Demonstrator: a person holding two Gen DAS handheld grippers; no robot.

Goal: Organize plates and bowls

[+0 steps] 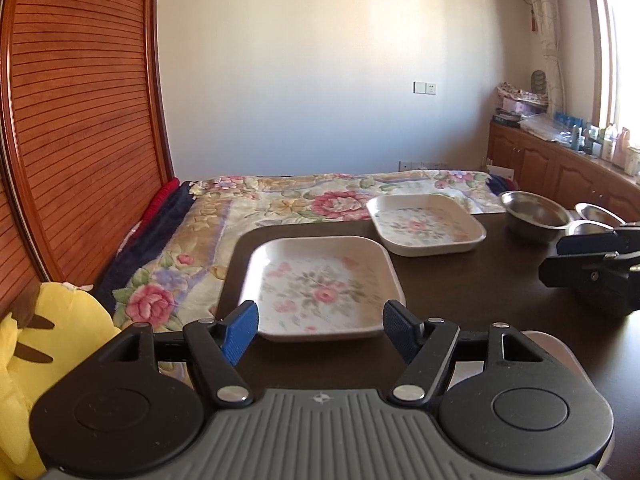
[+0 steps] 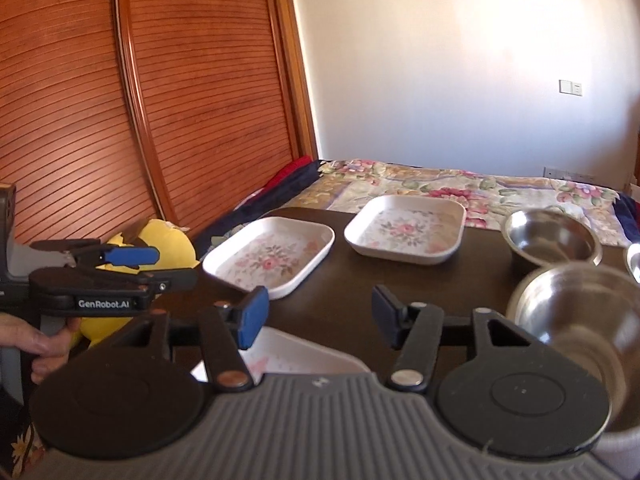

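Two square floral plates lie on the dark table [image 1: 460, 292]: a near plate [image 1: 320, 284] [image 2: 272, 256] and a far plate [image 1: 424, 224] [image 2: 404, 228]. A third plate [image 2: 304, 356] lies under the right gripper, mostly hidden. Steel bowls stand at the right: a far bowl [image 1: 532, 212] [image 2: 552, 240], a near bowl [image 2: 576, 312], and a third bowl [image 2: 634, 260] cut off by the frame edge. My left gripper [image 1: 320, 330] [image 2: 172, 266] hovers open just short of the near plate, holding nothing. My right gripper [image 2: 320, 316] [image 1: 560, 260] is open and holds nothing, left of the near bowl.
A bed with a floral quilt [image 1: 280, 200] borders the table's far and left sides. A yellow plush toy [image 1: 48, 340] sits at the left by slatted wooden doors [image 2: 120, 100]. A hand [image 2: 40, 340] holds the left gripper's handle. Wooden cabinets [image 1: 560, 168] line the right wall.
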